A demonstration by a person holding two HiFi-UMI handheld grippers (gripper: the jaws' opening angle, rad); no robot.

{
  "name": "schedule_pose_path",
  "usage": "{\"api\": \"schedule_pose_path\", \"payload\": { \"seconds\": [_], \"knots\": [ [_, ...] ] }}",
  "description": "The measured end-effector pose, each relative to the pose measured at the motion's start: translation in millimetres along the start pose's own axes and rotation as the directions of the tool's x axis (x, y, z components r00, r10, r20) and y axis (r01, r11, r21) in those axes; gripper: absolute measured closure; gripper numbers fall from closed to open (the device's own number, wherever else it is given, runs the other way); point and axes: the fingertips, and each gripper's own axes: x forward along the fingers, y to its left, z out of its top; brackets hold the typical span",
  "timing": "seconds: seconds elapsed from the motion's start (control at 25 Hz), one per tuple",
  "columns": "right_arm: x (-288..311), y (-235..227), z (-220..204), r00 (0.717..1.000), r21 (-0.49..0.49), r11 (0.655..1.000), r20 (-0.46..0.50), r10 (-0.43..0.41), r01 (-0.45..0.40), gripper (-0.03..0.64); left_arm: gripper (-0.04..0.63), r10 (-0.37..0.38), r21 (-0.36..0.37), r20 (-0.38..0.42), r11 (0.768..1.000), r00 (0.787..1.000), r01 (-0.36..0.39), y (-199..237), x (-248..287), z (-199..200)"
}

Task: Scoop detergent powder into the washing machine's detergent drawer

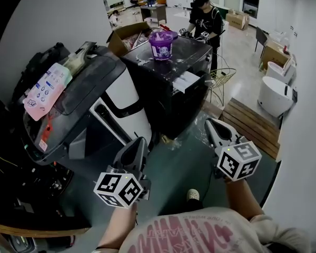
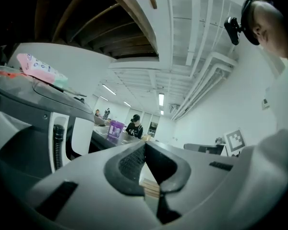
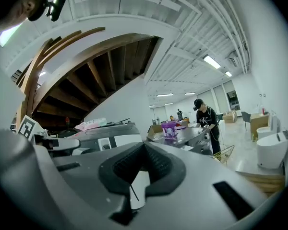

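Note:
A purple detergent tub (image 1: 163,44) stands on top of the black washing machine (image 1: 171,96), well ahead of both grippers. A white drawer-like part (image 1: 187,81) juts from the machine's upper front. My left gripper (image 1: 138,142) hangs low in front of the machine, jaws shut with nothing between them. To its right, my right gripper (image 1: 211,124) is also shut and empty. In the left gripper view the tub (image 2: 115,128) shows far off past the shut gripper (image 2: 145,147). The right gripper view has the tub (image 3: 170,129) small beyond the closed gripper (image 3: 144,145).
A grey and white appliance (image 1: 81,109) with a pink packet (image 1: 45,91) on its lid stands at left. A person in black (image 1: 205,18) works behind the black machine. A cardboard box (image 1: 127,35), wire basket (image 1: 221,80), wooden pallet (image 1: 254,125) and white toilets (image 1: 276,94) lie around.

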Motion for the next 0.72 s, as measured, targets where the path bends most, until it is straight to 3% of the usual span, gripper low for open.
{"api": "schedule_pose_path", "payload": {
  "seconds": [0.24, 0.48, 0.72],
  "knots": [
    [44, -73, 28, 0.999, -0.009, 0.999, 0.027, 0.041, -0.041, 0.618, 0.594, 0.056, -0.048, 0.037, 0.997, 0.998, -0.054, 10, 86, -1],
    [73, -139, 33, 0.997, -0.044, 0.996, 0.007, 0.079, -0.078, 0.618, 0.593, 0.047, -0.030, 0.062, 0.999, 0.997, -0.045, -7, 161, -7],
    [96, -193, 11, 0.998, 0.058, 0.997, -0.042, 0.047, -0.044, 0.618, 0.594, 0.045, -0.029, -0.003, 0.999, 0.999, -0.045, -10, 198, -32]
  ]
}}
